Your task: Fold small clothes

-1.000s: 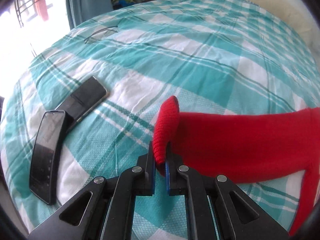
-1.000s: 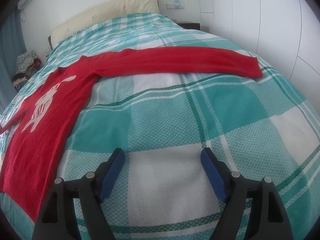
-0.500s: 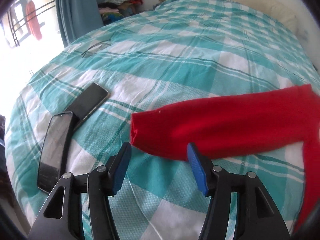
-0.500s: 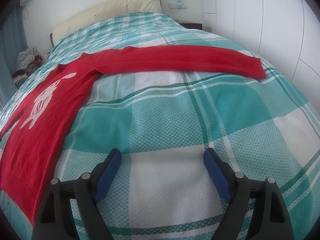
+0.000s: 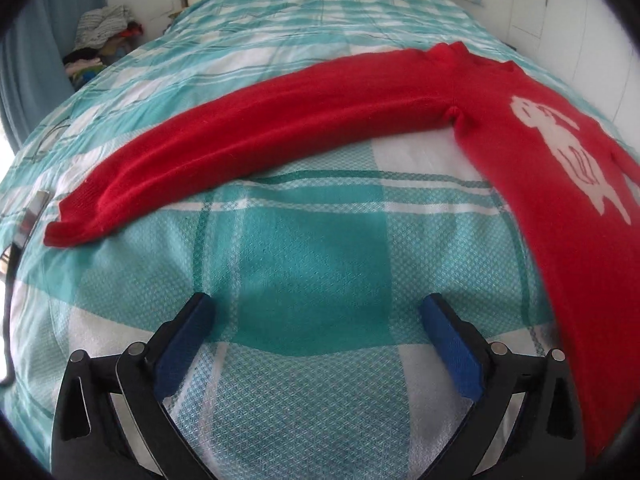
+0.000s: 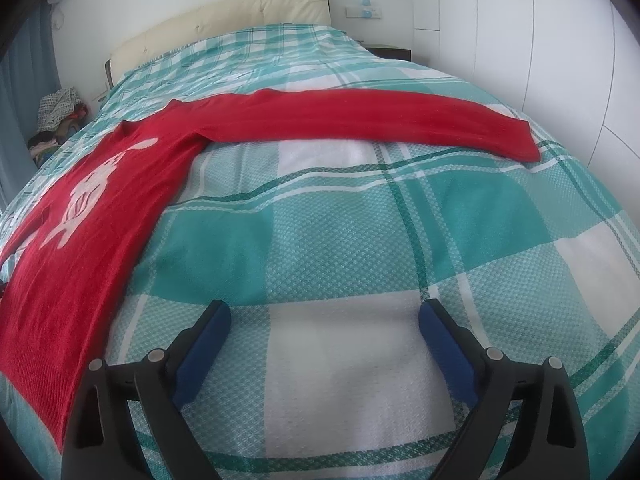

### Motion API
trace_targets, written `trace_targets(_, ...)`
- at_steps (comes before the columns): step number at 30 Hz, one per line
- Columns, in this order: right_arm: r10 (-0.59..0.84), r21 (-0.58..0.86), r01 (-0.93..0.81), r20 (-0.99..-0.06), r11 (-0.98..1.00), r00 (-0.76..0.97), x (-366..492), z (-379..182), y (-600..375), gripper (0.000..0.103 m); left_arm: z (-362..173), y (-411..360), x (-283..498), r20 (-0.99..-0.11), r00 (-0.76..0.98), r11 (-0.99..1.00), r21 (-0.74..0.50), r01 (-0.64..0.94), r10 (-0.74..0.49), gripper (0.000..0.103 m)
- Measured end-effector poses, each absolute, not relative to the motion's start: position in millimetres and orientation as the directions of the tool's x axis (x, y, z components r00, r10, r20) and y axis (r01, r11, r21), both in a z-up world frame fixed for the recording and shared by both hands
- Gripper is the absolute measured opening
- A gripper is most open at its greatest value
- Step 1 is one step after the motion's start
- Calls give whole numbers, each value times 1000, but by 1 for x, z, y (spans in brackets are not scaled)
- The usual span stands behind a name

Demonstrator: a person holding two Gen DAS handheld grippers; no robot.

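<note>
- Your left gripper (image 5: 316, 316), with its black arms and blue pads, is hanging over the teal-and-white checked bedspread (image 5: 312, 264); its jaws are opening, already spread wide, and nothing is lying between them but bare cover.
- Your right gripper (image 6: 324, 322) is hovering over a white square of the same bedspread (image 6: 344, 360); its jaws are opening too, standing wide apart and gripping nothing.
- The red knitted long-sleeved sweater with a white animal figure on its chest (image 5: 532, 148) is lying flat on the bed, well ahead of both grippers and touching neither.
- In the left wrist view, one sleeve is stretching leftwards across the bed, and its cuff (image 5: 68, 230) is resting near the left edge; the body is running down the right side of the view.
- In the right wrist view, the sweater (image 6: 80, 216) is lying to the left, and the other sleeve is reaching right, ending in a cuff (image 6: 524, 140) near the bed's right side.
- A cream padded headboard (image 6: 224, 16) is standing at the far end of the bed, and a heap of mixed clothes (image 5: 102, 36) is sitting by the blue curtain.
</note>
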State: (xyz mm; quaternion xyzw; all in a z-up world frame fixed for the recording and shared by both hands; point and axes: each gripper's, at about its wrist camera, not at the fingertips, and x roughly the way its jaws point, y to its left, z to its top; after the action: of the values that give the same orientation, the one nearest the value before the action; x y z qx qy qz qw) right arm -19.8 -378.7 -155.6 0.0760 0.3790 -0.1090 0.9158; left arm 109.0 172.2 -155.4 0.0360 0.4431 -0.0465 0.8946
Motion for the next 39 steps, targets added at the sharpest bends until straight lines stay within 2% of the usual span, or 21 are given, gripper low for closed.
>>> trace_targets(22,-162,28,266,-729,964,664,-9,-161,-376,101,-157,169,107,-808,588,993,31,114,-42,103)
trace_targets(39,-187,-2,273,-734,962,653,-8,-163,-373,102,-157,169,107,-808,588,993,31,114,-42,103)
